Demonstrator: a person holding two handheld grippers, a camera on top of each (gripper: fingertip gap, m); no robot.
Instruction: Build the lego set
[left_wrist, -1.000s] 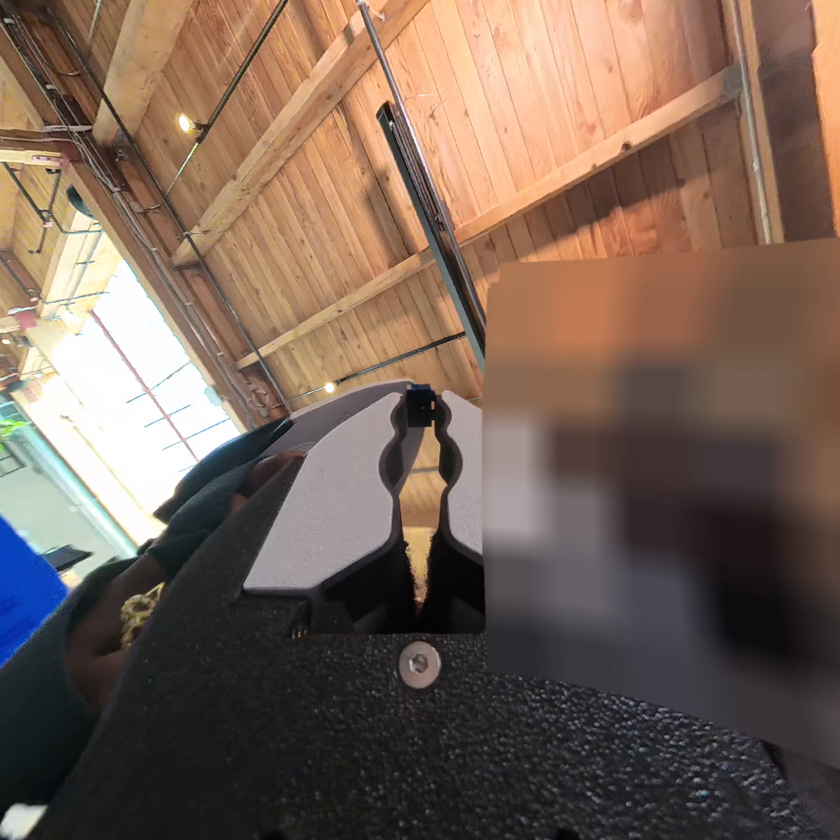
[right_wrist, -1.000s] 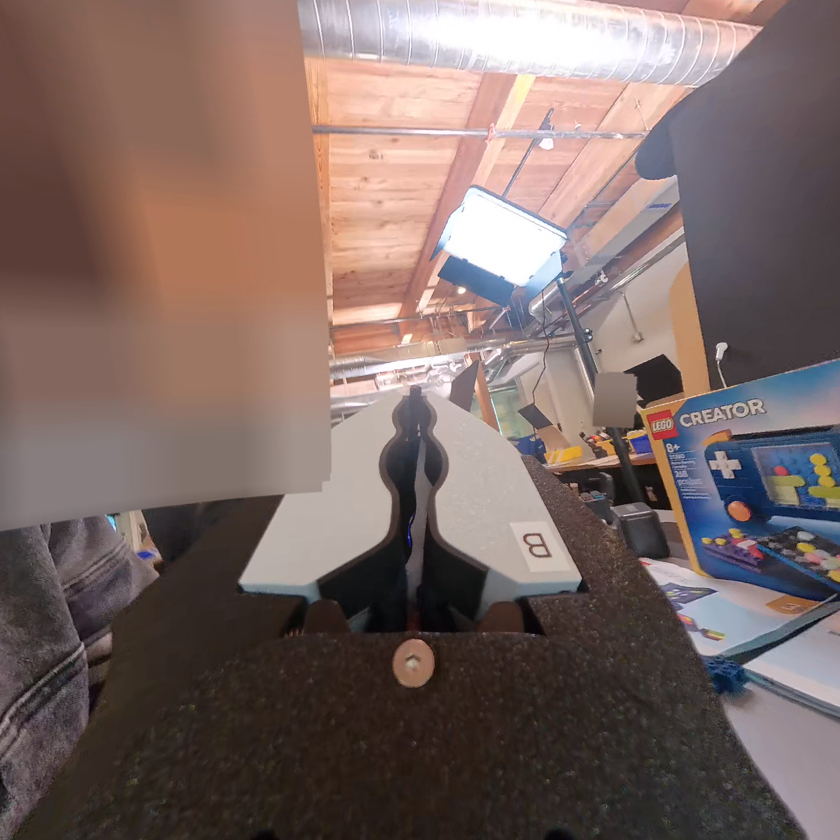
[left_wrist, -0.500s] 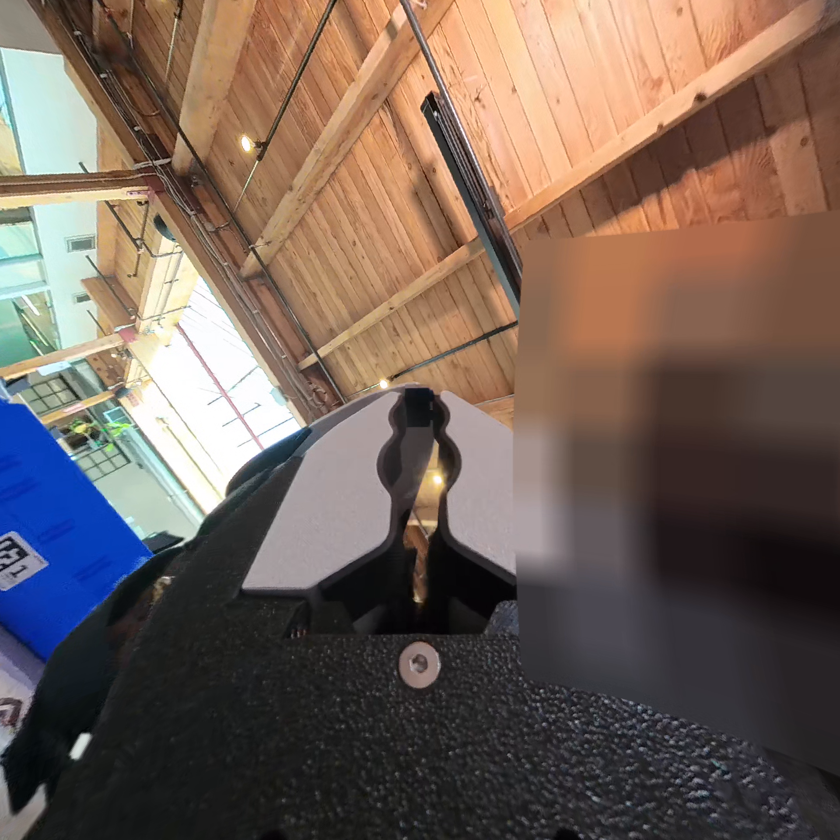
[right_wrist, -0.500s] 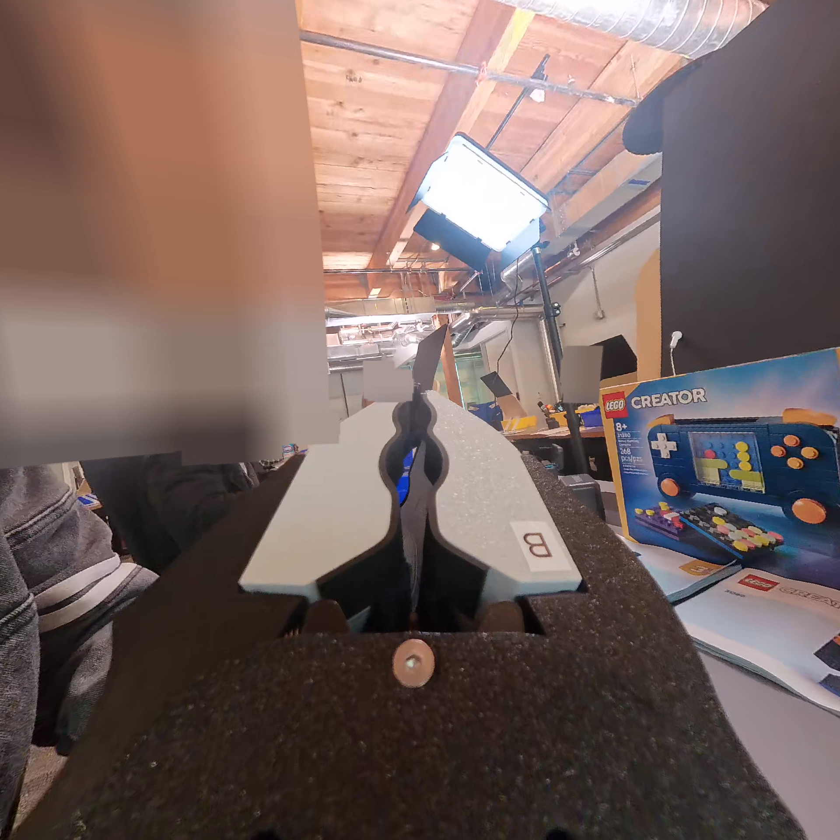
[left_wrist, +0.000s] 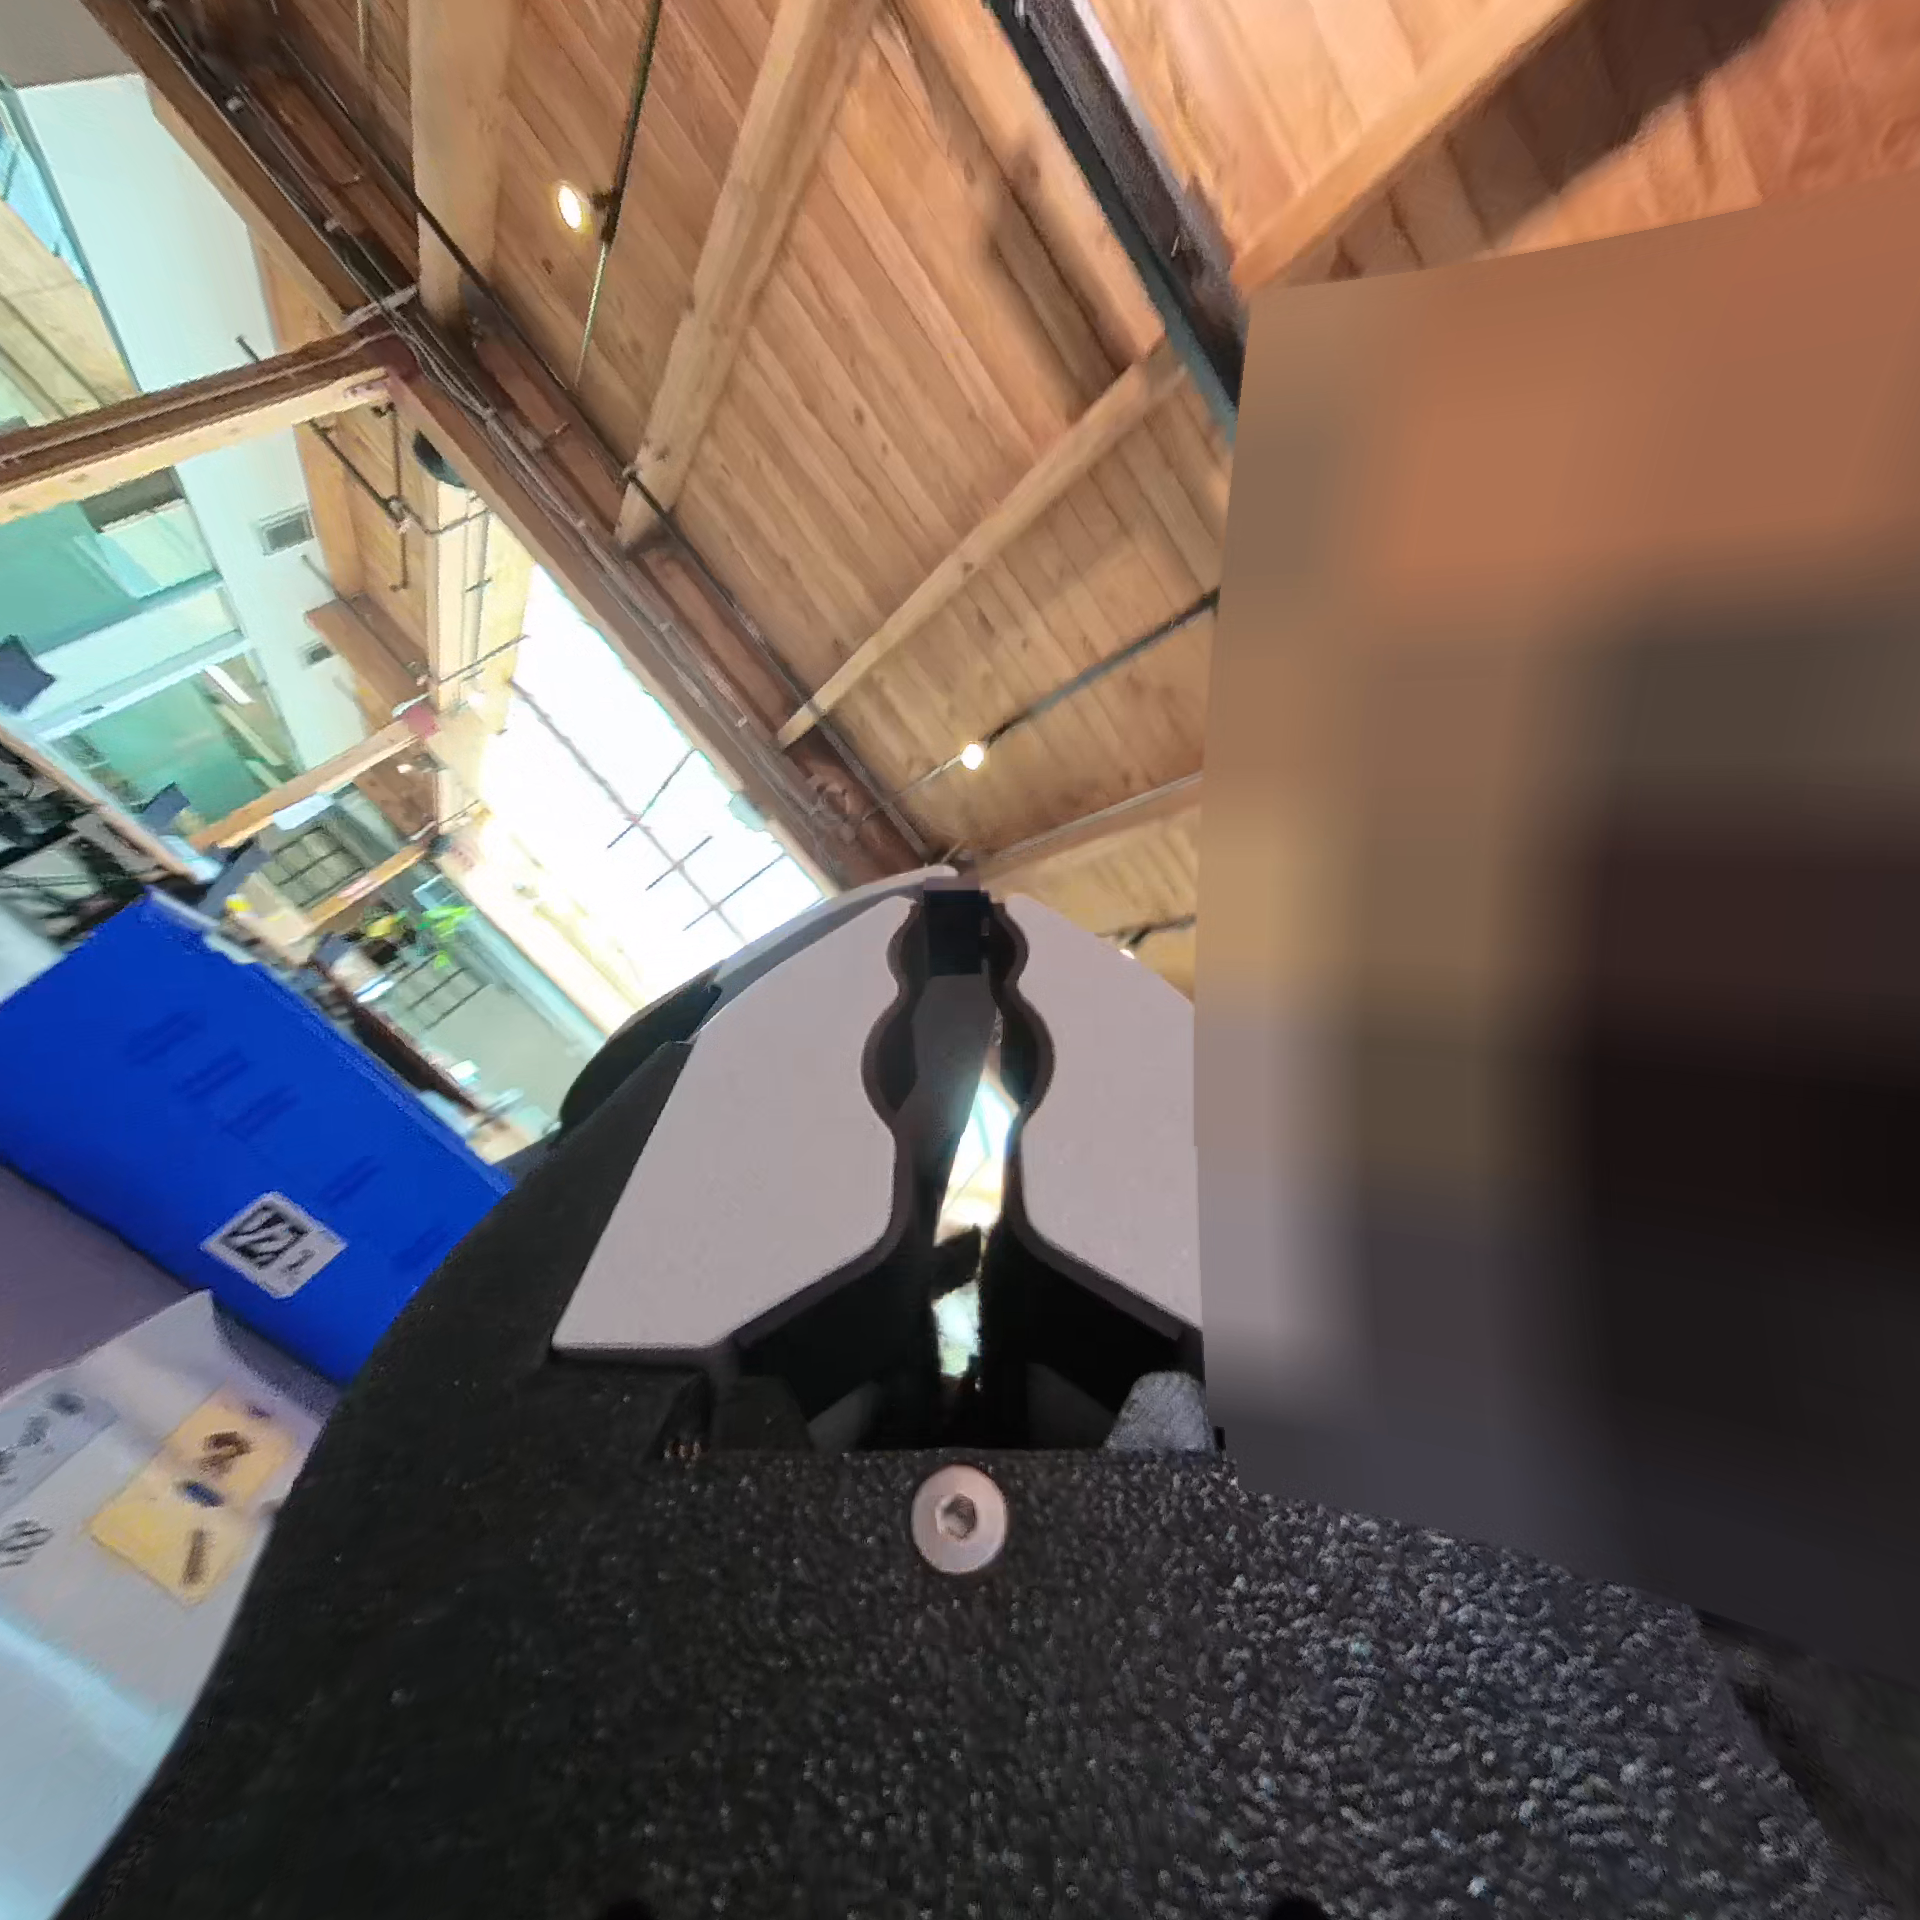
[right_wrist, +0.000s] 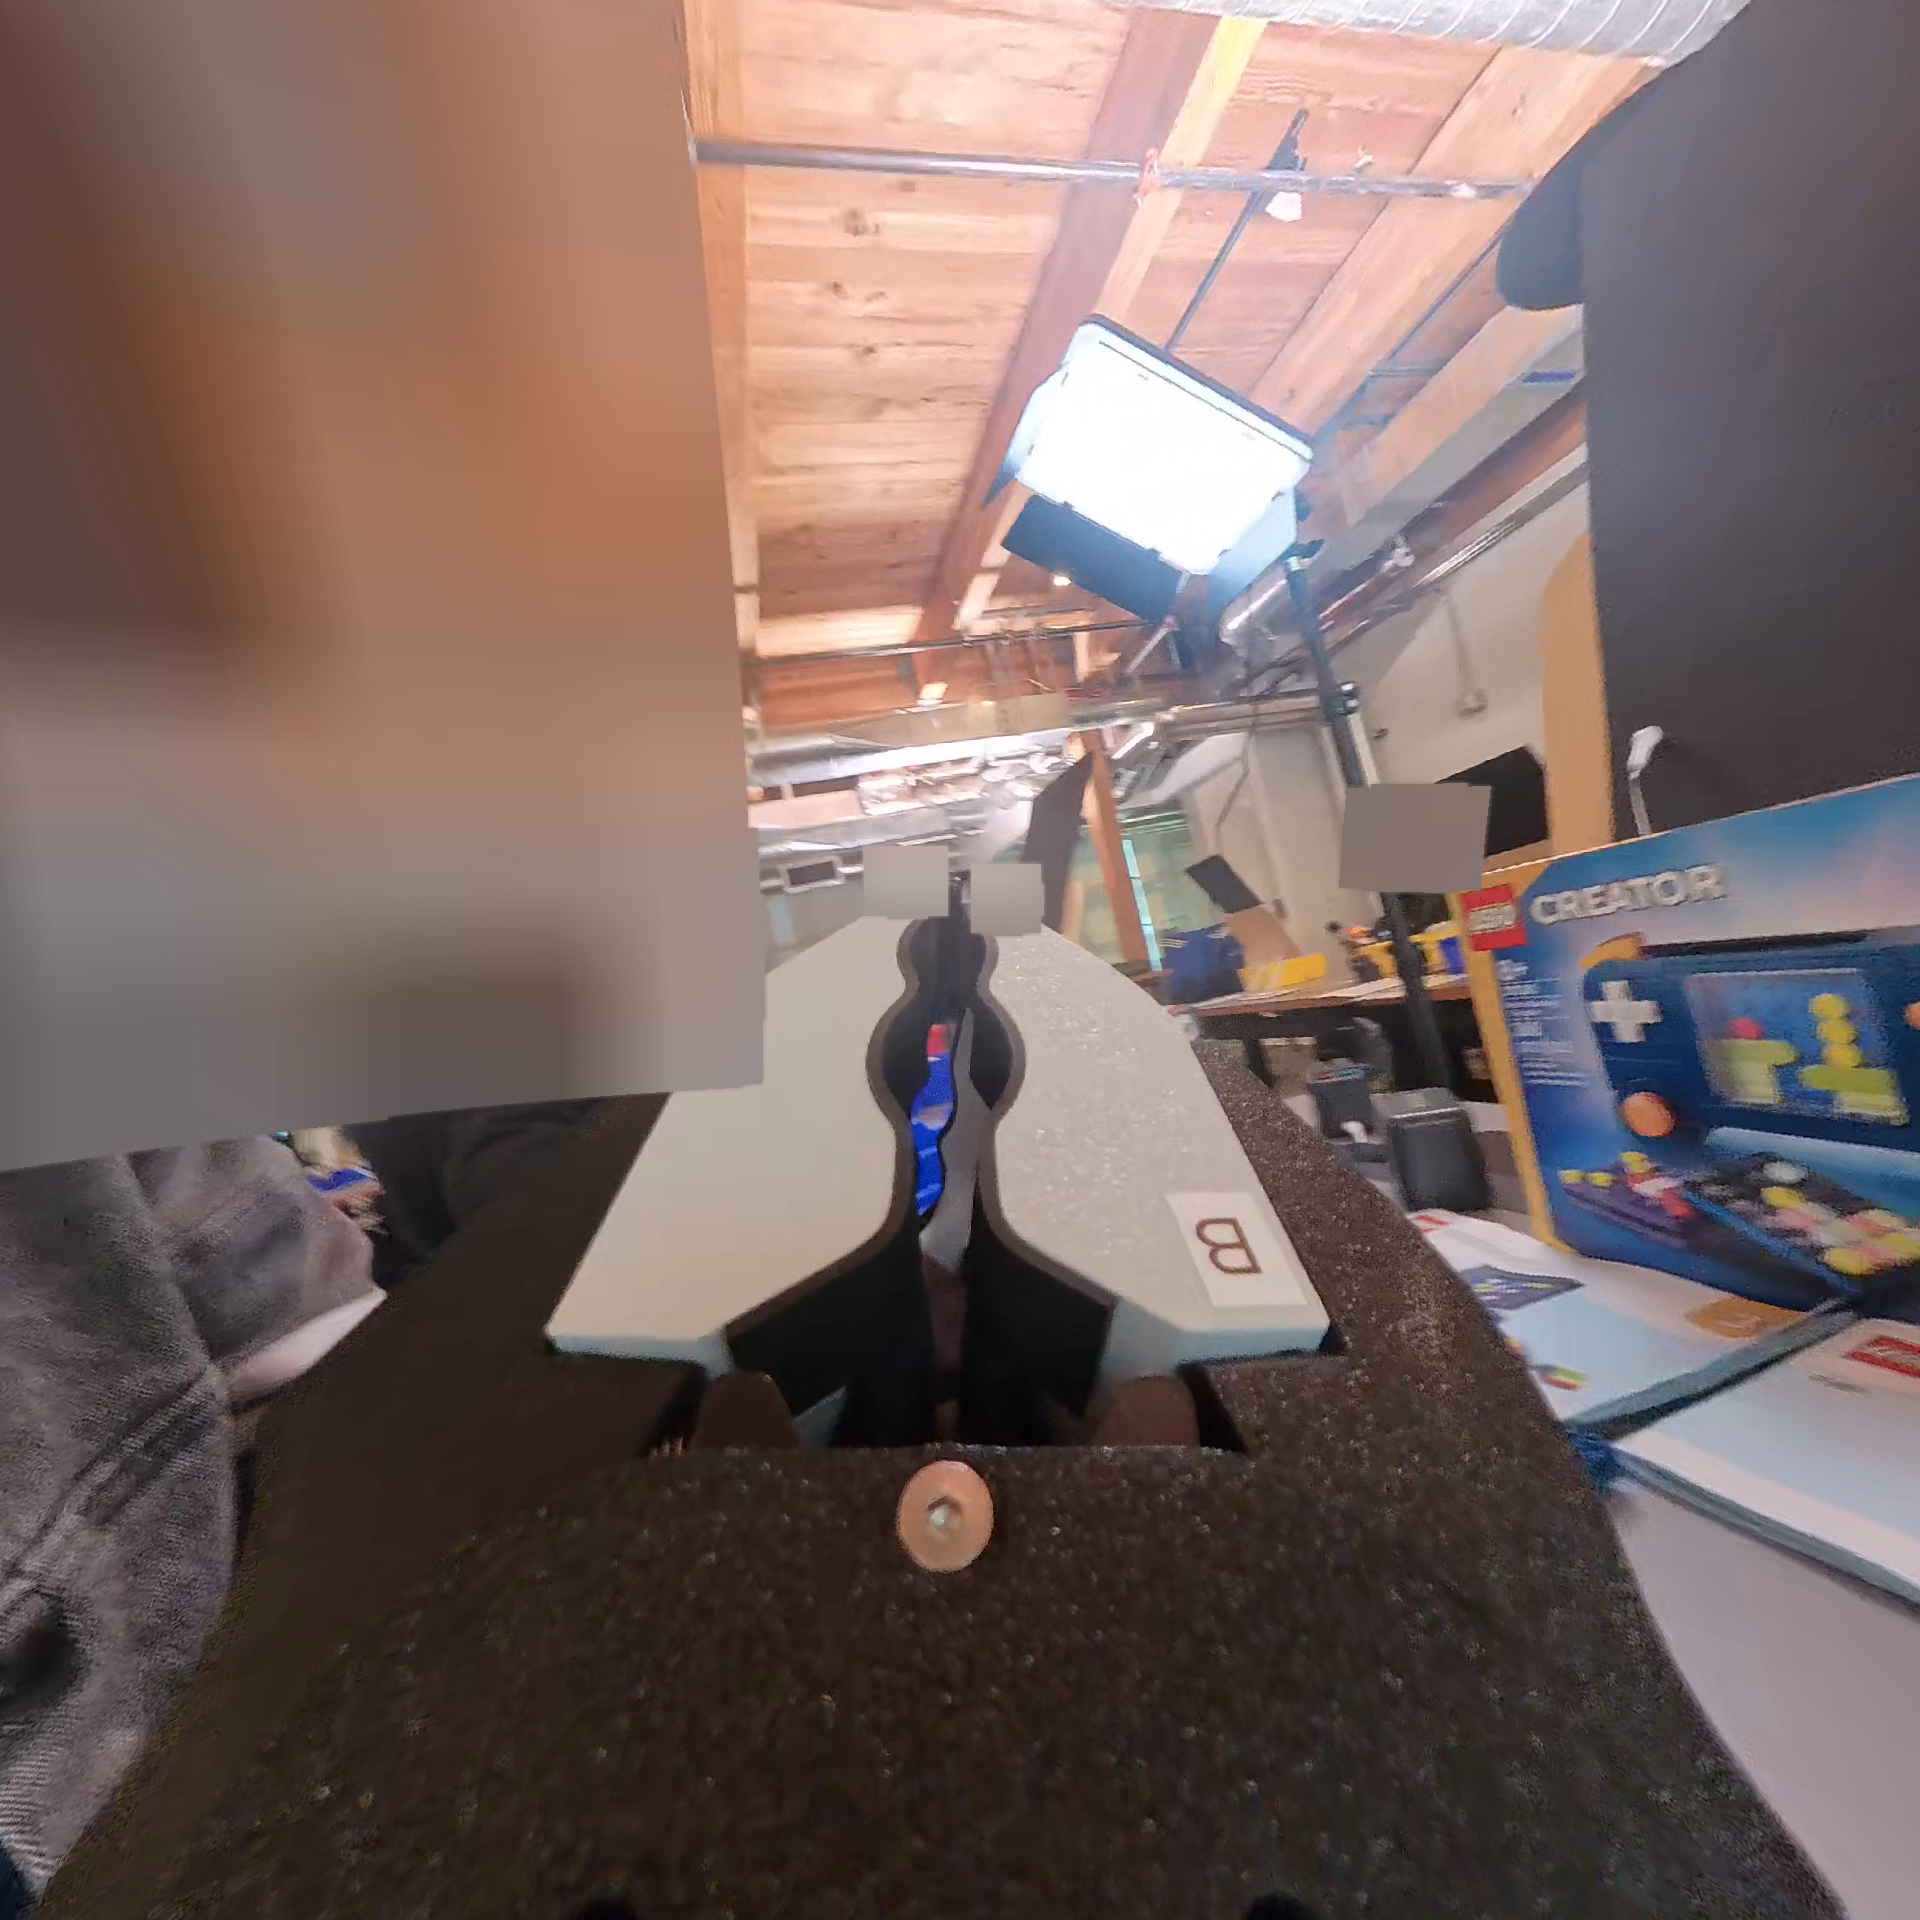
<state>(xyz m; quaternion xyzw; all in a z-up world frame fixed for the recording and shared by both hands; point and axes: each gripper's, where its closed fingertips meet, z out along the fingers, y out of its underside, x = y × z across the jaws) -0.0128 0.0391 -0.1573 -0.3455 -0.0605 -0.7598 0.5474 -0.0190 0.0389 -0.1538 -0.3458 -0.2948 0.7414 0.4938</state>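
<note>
The left gripper (left_wrist: 958, 930) points up toward a wooden plank ceiling (left_wrist: 935, 364). Its grey fingers (left_wrist: 769, 1122) stand close together, and a small dark block (left_wrist: 956, 935) sits clamped between the tips. At 9 o'clock from it stands a blue box (left_wrist: 208, 1132) on a grey table (left_wrist: 73, 1662), and at 8 o'clock lies a sheet with yellow panels (left_wrist: 187, 1496).

The right gripper (right_wrist: 961, 940) is tilted up toward the room. Its jaws are almost closed, and the tips pinch a thin dark piece (right_wrist: 954, 914); what kind of thing it is I cannot tell. At 3 o'clock stands a blue toy-brick set box (right_wrist: 1704, 1039), with open booklets (right_wrist: 1714, 1382) lying before it. At 1 o'clock hangs a bright panel light (right_wrist: 1153, 457). At 8 o'clock is a grey jacket sleeve (right_wrist: 114, 1403).
</note>
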